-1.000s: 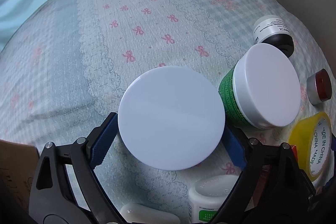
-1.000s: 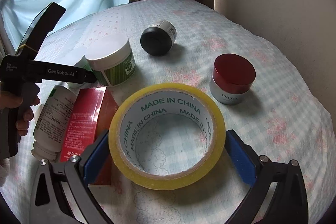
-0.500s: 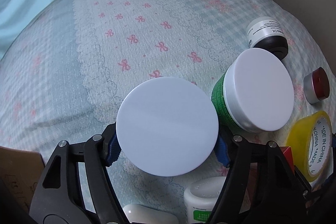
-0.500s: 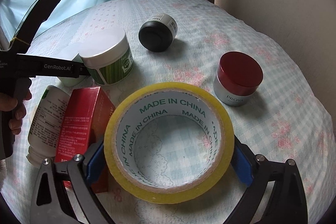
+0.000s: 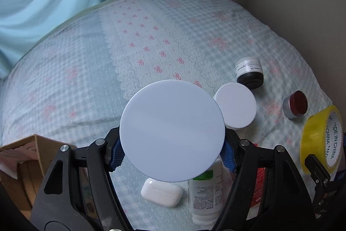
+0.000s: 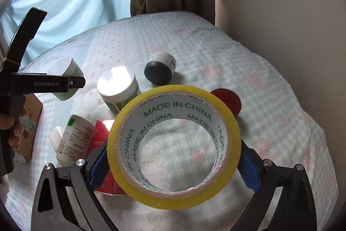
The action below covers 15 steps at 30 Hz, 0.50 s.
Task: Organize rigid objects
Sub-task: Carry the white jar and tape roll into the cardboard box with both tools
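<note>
My left gripper point(image 5: 172, 149) pinches a white-lidded jar point(image 5: 172, 130) by its sides, lifted above the bed point(image 5: 86, 70); its round lid faces the camera and hides most of the body. My right gripper point(image 6: 173, 162) clamps a yellow tape roll point(image 6: 174, 146), also raised, its core printed MADE IN CHINA. On the bedspread toward the right edge lie a second white-lidded jar point(image 6: 117, 88) with a green label, a black-capped jar point(image 6: 160, 70) on its side and a red-lidded jar point(image 5: 295, 104). Nearer me rest a white bottle point(image 5: 205, 194) lying down, a red box point(image 6: 100, 135) touching it, and a white earbud case point(image 5: 161, 192).
</note>
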Motion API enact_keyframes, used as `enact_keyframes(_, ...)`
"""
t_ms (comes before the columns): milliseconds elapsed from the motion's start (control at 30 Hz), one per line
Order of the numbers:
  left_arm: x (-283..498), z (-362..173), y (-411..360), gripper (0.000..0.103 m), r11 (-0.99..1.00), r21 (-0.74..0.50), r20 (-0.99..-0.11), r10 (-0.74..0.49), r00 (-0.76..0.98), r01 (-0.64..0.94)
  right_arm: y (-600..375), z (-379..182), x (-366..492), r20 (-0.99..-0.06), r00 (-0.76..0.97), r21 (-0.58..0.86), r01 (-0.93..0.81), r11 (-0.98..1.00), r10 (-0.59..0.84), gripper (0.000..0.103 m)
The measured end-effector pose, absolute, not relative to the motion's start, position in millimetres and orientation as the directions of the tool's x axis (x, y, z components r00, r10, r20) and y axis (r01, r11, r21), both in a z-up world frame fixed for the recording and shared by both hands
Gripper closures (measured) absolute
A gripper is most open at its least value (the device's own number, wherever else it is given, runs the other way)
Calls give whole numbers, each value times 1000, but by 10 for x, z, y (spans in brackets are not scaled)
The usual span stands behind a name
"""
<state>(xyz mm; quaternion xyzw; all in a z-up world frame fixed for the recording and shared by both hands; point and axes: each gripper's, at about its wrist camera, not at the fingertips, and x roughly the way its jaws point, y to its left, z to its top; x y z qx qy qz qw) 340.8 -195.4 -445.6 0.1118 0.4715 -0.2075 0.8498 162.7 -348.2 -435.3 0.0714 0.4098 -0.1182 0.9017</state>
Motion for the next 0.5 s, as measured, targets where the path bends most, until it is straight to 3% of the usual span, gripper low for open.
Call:
enact_keyframes(267, 3111, -3092, -1531, 35, 916, -58, -808, -276, 520, 396, -3357, -3055, 1536, -715, 682, 14, 234, 972, -154, 5)
enact_keyframes(500, 2769, -2114, -846, 35, 956, -62, -776, -228, 588, 288, -3001, -2014, 1612, -674, 733, 30, 142, 989, -85, 5)
